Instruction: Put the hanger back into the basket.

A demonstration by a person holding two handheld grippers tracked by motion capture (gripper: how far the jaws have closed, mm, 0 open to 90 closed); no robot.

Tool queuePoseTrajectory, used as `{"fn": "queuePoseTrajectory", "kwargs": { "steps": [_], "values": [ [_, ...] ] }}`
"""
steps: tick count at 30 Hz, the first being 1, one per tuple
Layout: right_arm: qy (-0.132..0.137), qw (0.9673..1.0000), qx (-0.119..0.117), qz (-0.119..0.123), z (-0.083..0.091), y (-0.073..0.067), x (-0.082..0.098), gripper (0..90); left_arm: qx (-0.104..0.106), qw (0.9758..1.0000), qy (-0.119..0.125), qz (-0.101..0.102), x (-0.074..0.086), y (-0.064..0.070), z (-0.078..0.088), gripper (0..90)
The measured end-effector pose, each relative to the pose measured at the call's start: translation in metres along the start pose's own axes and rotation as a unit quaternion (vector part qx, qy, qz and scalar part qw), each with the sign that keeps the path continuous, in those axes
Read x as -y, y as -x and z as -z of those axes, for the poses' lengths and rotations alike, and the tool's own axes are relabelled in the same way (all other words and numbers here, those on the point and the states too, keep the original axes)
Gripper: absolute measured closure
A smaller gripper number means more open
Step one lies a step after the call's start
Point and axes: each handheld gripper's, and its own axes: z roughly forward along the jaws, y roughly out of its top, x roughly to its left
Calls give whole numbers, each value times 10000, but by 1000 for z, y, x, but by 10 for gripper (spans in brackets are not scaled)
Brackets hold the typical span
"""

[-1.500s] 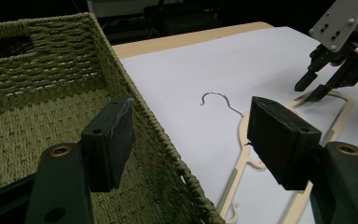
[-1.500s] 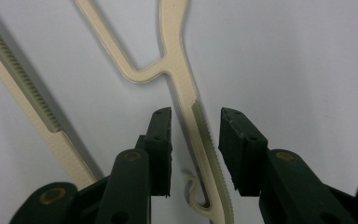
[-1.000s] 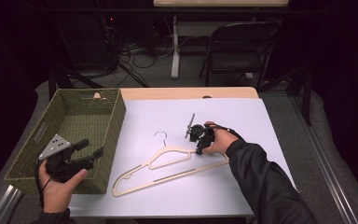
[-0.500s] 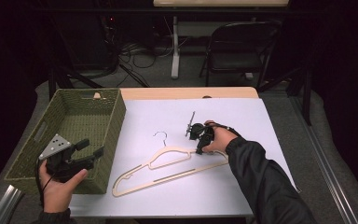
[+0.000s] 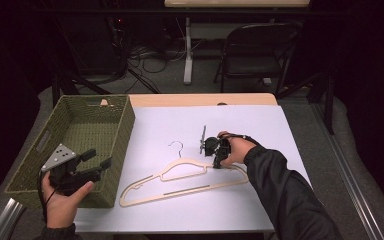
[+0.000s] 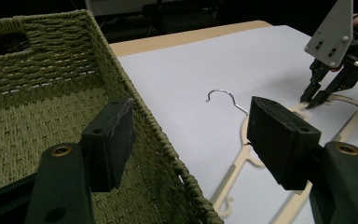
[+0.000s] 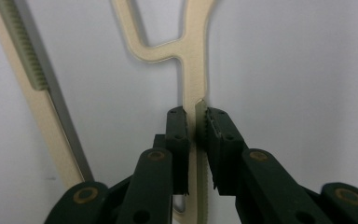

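I am closing my right tool (image 7: 192, 122) on the hanger (image 5: 180, 182); it is lying flat beside the basket (image 5: 125, 125), lift pending. My left tool (image 6: 191, 128) is gaping empty.

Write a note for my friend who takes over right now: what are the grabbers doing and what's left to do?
Right gripper: jaws closed on the upper arm of the hanger, which lies flat on the white table.
Left gripper: jaws open, holding nothing, hovering at the near right corner of the green basket.
Done: hanger gripped.
Left: probably lift it, likely into the basket; not yet raised.
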Motion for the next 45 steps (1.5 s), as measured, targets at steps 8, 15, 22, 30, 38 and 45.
{"fn": "queuePoseTrajectory", "kwargs": {
  "steps": [8, 15, 22, 30, 38, 45],
  "values": [
    [33, 10000, 22, 53, 2, -4, 2, 801, 34, 10000, -12, -26, -1, 3, -2, 319],
    [141, 9994, 303, 123, 10, -12, 4, 802, 90, 9999, -11, -79, -1, 7, -3, 324],
    [293, 9961, 778, 294, 23, -27, 8, 801, 327, 9990, -1, -291, -8, 24, -6, 329],
    [411, 9830, 1628, 745, 42, -59, 24, 801, 897, 9942, -268, -526, -14, 61, -33, 375],
    [532, 9746, 1983, 891, 50, -73, 34, 801, 1213, 9867, -908, -586, -11, 83, -84, 406],
    [527, 9715, 2098, 973, 50, -78, 39, 801, 1454, 9747, -1634, -451, 2, 83, -128, 483]
  ]
}}
